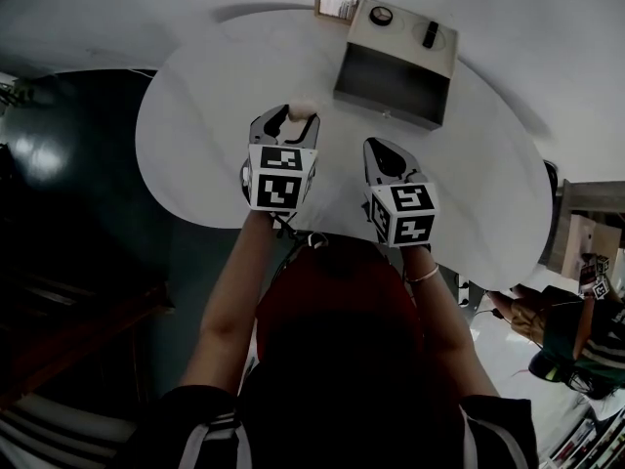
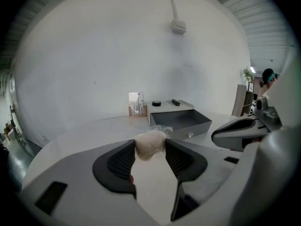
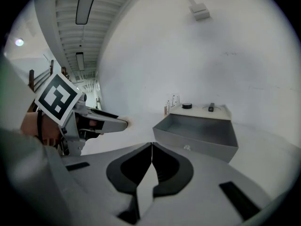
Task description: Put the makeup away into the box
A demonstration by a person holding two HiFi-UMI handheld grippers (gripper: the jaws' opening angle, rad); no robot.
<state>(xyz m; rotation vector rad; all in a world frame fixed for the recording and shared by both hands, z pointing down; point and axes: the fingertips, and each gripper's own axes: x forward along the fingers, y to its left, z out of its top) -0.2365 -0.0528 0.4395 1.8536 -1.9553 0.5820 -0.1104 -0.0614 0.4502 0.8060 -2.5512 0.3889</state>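
Left gripper [image 2: 149,150] holds puff [image 2: 148,143] over round white table [image 1: 195,115] by wall [image 2: 94,55]

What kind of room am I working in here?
Probably a workshop or lab hall rather than a home: a bare round white table by a plain wall, a corrugated ceiling with strip lights, and another marker-cube rig off to the side.
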